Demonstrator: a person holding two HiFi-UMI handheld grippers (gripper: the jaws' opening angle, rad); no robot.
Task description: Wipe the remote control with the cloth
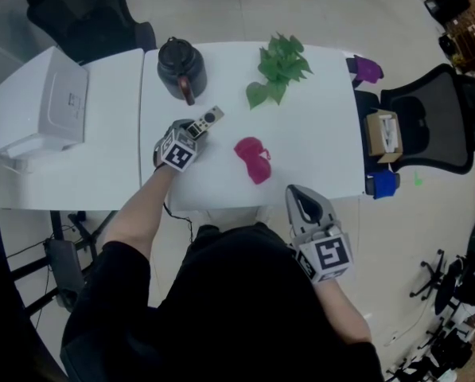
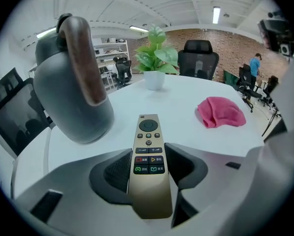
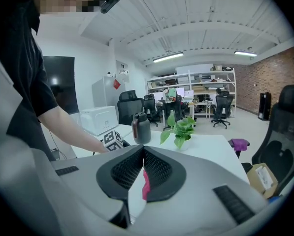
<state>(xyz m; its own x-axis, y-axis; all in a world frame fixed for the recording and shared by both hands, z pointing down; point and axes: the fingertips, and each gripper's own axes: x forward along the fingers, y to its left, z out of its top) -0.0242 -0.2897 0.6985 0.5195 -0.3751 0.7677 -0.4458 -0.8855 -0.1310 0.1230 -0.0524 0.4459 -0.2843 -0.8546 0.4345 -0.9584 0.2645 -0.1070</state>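
The left gripper (image 2: 147, 166) clamps the slim gold remote control (image 2: 148, 156) by its sides on the white table (image 1: 317, 134), likely steadying it for wiping. The right gripper (image 3: 143, 154) hangs off the near edge, jaws together, empty. The dark grey jug (image 2: 70, 82) crowds the remote. The leafy potted plant (image 2: 155, 53) stands farther back, and the crumpled pink cloth (image 2: 220, 112) lies unobstructed.

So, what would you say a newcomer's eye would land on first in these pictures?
Probably the gold remote control, gripped in the left hand-held gripper towards the left of the white table. Next comes the bright pink cloth crumpled mid-table, then the dark kettle and green plant along the far edge.
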